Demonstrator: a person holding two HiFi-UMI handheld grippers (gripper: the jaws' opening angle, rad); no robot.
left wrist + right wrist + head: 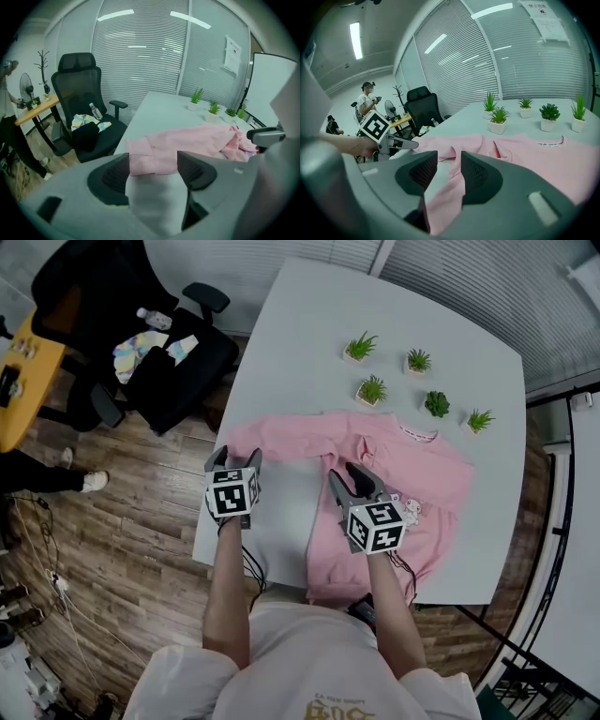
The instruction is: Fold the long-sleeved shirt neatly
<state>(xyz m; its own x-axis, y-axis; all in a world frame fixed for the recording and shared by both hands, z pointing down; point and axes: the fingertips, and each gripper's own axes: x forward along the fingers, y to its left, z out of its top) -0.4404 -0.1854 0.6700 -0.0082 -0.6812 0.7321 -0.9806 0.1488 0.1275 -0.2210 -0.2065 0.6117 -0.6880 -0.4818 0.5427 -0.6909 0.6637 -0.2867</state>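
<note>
Head view, shirt: we see the pink long-sleeved shirt (417,470) lying flat on the white desk (309,334). Its collar points toward the potted plants (372,390), and one sleeve (281,439) is stretched sideways toward the desk's left edge.
Head view, grippers: our left gripper (236,460) hangs just short of that sleeve's cuff (232,435). Our right gripper (340,471) sits over the shirt's body, near where the sleeve joins.
Left gripper view, jaws: they stand apart with nothing pinched. Bare desk shows in the gap, and the cuff (140,164) lies just ahead of the tips.
Right gripper view, jaws: they stand apart by a narrower gap and press on nothing we can see. The shirt's side edge (443,201) runs beneath the gap.
Step in hand: we judge it to be taking the cuff so the sleeve can fold across the body.
How to do it well: we'd bring the left jaws low, slip one under the cuff's end and close squarely on both layers, not on a corner. The right jaws should hold the shoulder area so the body doesn't drag. Then we carry the sleeve over flat, keeping the fold line straight.
Risk: the cuff lies near the desk edge, so a push could slide it off.
</note>
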